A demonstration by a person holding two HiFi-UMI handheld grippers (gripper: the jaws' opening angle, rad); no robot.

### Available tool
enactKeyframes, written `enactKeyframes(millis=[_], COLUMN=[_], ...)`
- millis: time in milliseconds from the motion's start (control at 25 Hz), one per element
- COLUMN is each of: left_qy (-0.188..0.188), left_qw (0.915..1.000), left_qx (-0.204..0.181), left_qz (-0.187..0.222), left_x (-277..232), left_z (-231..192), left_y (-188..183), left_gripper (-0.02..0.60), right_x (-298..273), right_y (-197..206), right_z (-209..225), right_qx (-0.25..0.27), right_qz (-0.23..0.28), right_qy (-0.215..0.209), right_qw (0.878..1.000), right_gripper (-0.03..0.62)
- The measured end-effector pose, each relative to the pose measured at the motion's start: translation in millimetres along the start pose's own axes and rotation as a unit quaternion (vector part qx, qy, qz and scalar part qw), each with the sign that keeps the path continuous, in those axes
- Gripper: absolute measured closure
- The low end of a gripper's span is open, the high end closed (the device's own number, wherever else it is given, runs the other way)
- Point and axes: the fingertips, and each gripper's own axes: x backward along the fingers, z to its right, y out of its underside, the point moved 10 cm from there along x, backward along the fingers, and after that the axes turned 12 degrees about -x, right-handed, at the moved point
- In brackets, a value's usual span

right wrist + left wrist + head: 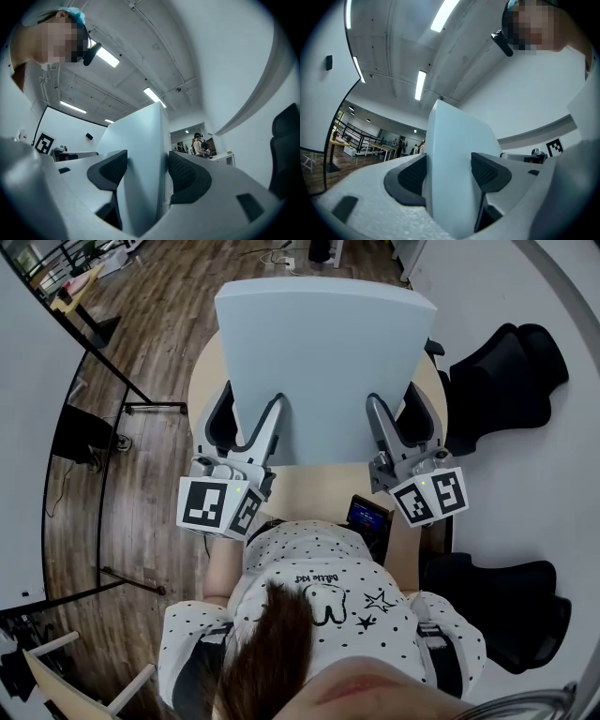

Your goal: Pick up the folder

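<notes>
A person stands over a round wooden table (319, 491) and holds a two-jaw gripper in each hand. Both grippers pinch one pale blue-grey folder (323, 352) along its near edge, the edge closest to the person.

In the head view, the left gripper (249, 423) grips the folder near its left corner. The right gripper (398, 421) grips it near its right corner. The two are level with each other and well apart. The folder spreads away from the person as one broad, flat sheet and covers most of the tabletop from sight.

In the left gripper view, the folder (454, 164) stands upright between the two dark ribbed pads (410, 176). The pads press against its two faces. The left gripper (447, 172) points upward, with ceiling lights and a white wall behind the sheet.

In the right gripper view, the folder (140, 159) is likewise clamped between the dark pads (186, 174), with no gap on either side. The right gripper (146, 172) also points up toward the ceiling.

The marker cubes on both grippers sit close to the person's body, just in front of a white top with black dots. A small dark device with a lit screen (367, 515) lies on the table's near edge, between the grippers. Black chairs (506, 371) stand to the right of the table.
</notes>
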Motion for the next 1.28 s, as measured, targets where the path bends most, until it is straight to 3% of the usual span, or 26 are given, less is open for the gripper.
enactKeyframes(millis=[1280], left_qy=[0.006], left_qw=[0.9999], left_qx=[0.013], left_qz=[-0.008], left_x=[-3.2], left_z=[-0.8], left_y=[6.7], left_gripper=[0.29], right_x=[1.1], right_y=[4.6], right_z=[3.4], right_qx=[-0.008], right_qz=[-0.003], right_qy=[0.012], right_qw=[1.0], right_gripper=[0.315])
